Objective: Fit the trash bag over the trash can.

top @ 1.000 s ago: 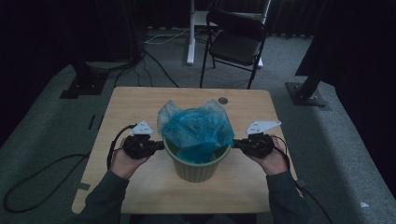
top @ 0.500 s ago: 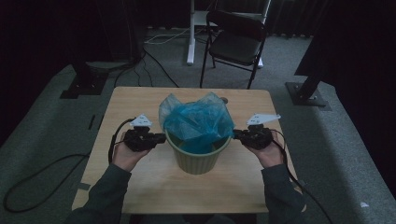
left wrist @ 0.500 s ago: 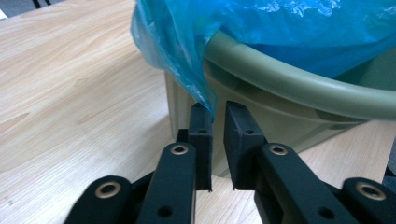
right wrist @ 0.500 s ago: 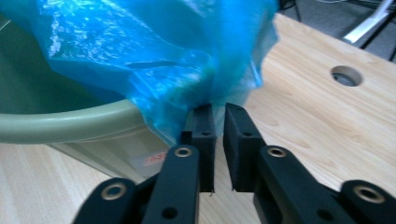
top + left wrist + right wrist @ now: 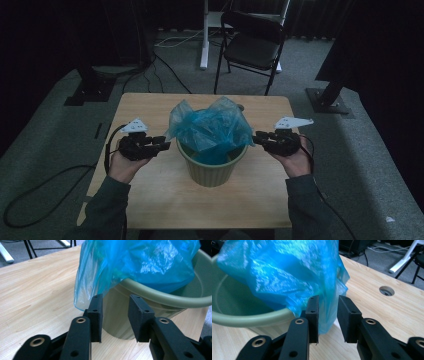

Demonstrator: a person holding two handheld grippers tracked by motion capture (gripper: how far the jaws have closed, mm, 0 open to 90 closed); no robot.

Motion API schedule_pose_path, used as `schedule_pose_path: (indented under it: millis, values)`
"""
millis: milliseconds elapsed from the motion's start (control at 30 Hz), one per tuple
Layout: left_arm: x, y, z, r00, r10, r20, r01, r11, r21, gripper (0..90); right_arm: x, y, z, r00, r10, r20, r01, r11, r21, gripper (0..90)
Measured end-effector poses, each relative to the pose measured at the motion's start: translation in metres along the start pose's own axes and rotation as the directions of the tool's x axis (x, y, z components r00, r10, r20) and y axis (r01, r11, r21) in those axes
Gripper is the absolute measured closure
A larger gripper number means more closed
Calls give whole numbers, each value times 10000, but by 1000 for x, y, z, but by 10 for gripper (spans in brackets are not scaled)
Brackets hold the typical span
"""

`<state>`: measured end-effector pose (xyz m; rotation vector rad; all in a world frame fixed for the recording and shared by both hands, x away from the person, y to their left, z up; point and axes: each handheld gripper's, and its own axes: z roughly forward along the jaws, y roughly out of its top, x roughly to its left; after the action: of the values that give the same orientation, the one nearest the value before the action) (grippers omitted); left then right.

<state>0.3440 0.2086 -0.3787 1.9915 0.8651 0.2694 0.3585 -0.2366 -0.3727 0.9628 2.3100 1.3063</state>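
**Both claws spread beside the lined bin**

Nearest, at about 7 o'clock in the high view: left hand (image 5: 122, 165) gripping the left claw (image 5: 164, 143), aimed toward the bin. Jaws parted, just been opening; in the left gripper view, left claw (image 5: 115, 312) with a clear gap between the pads, the green bin wall seen through it, the blue film hanging just above and beyond the tips, not pinched.

At about 5 o'clock: right hand (image 5: 296, 161) with the right claw (image 5: 259, 138), pointed inward at the bin from the opposite side. Jaws likewise spread, just been opening; in the right gripper view, right claw (image 5: 328, 315) with a loose fold of the bag drooping into the gap, pads not pressing on it.

Centre of the counter (image 5: 150, 110), between the two claws: green bin (image 5: 211, 170), upright, holding the blue plastic bag (image 5: 210, 127). Bag mouth bunched and standing up above the rim, edges spilling over both sides.

Toward 12 o'clock, near the far edge of the counter: a round cable hole (image 5: 386, 290).

Beyond, on the floor at 12 to 1 o'clock: black folding chair (image 5: 252, 47); at 11 o'clock, cables (image 5: 165, 62) trailing across the carpet.
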Motion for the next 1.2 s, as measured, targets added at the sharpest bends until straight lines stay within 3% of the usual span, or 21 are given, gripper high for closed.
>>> schedule_pose_path:
  millis: [300, 467, 700, 767, 933, 1200]
  values:
    - [3, 14, 3, 10000, -77, -62, 75, 9993, -379, 590, 2, 14, 0, 9984, -109, -548, 92, 9995, -315, 638]
    - [2, 22, 12, 9999, -111, -70, 108, 9992, -382, 595, 2, 19, 3, 9981, -35, -617, 7, 9989, -458, 612]
    - [1, 24, 19, 9996, -163, -243, 156, 9995, -279, 672, -4, 24, 15, 9986, 146, -515, -150, 9999, -73, 568]
    - [0, 25, 19, 9997, -112, -217, 107, 9996, -247, 718, -4, 22, 16, 9984, 124, -549, -128, 9999, -71, 623]
    - [-3, 25, 19, 9997, 27, -246, -34, 9996, -280, 869, -4, 21, 16, 9973, 68, -735, -80, 9999, -151, 864]
    - [-9, 17, 9, 9996, 148, -226, -156, 9993, -348, 896, 3, 18, 7, 9957, -137, -912, 120, 9998, -187, 898]
